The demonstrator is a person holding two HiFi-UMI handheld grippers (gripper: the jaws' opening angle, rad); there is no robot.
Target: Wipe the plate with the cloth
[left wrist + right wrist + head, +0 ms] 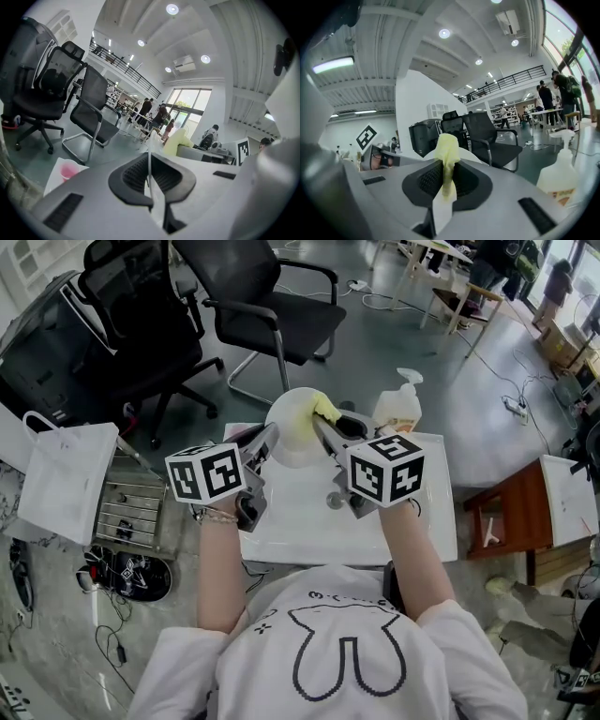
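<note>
Your left gripper point(149, 178) is clamped tight on the thin rim of the plate point(286, 451), held up over the white sink point(412, 521). Your right gripper point(444, 180) pinches the yellow cloth point(447, 150) against the plate's far edge, soap bottle point(398, 409) just behind.

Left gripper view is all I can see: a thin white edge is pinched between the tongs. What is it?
Observer: The head view shows it is the rim of a round white plate, held by the left tongs above a white worktop.
Operator: And the yellow lump beyond it?
Observer: That is a cloth, pinched in the right tongs and lying at the plate's far rim.
Operator: Is anything else nearby?
Observer: A white pump bottle stands on the worktop behind the right tongs.
</note>
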